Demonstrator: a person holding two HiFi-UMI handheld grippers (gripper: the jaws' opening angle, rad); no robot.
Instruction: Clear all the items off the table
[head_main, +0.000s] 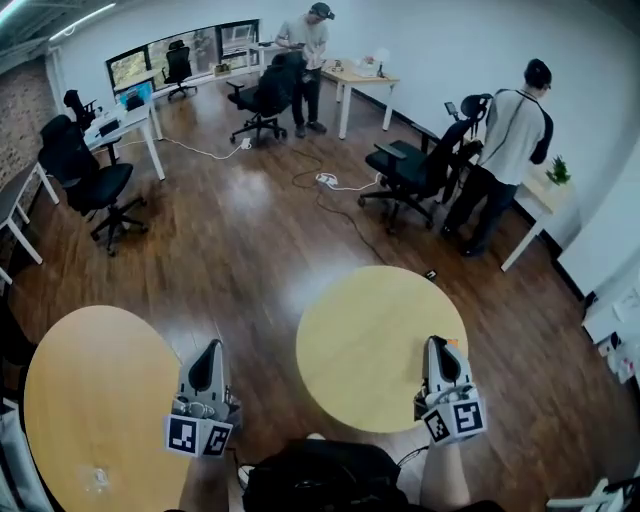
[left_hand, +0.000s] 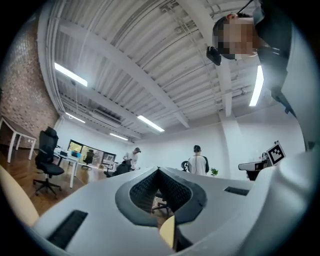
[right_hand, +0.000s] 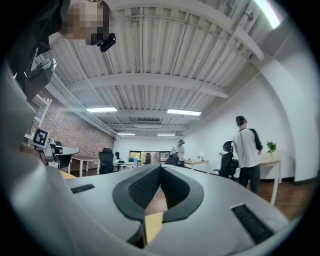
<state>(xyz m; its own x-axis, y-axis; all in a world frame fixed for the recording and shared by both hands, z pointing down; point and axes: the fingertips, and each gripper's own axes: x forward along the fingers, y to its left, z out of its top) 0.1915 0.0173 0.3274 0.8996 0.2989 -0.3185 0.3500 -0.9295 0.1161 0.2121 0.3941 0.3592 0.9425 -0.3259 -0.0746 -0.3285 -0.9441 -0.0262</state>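
Note:
Two round light-wood tables show in the head view. The right table (head_main: 370, 340) has nothing on its top. The left table (head_main: 95, 395) carries a small clear thing (head_main: 97, 478) near its front edge; what it is I cannot tell. My left gripper (head_main: 212, 346) hangs over the floor between the tables, shut and holding nothing. My right gripper (head_main: 436, 343) is over the right table's right rim, also shut and holding nothing. In the left gripper view the left gripper (left_hand: 159, 170) points out into the room, its jaws together. The right gripper (right_hand: 161, 166) in its own view does the same.
Dark wood floor lies between and beyond the tables. A black office chair (head_main: 415, 170) and a standing person (head_main: 505, 150) are at the back right. Another person (head_main: 308, 60) stands by a desk (head_main: 360, 80) at the back. Cables (head_main: 330, 185) trail on the floor. More chairs (head_main: 85, 180) stand left.

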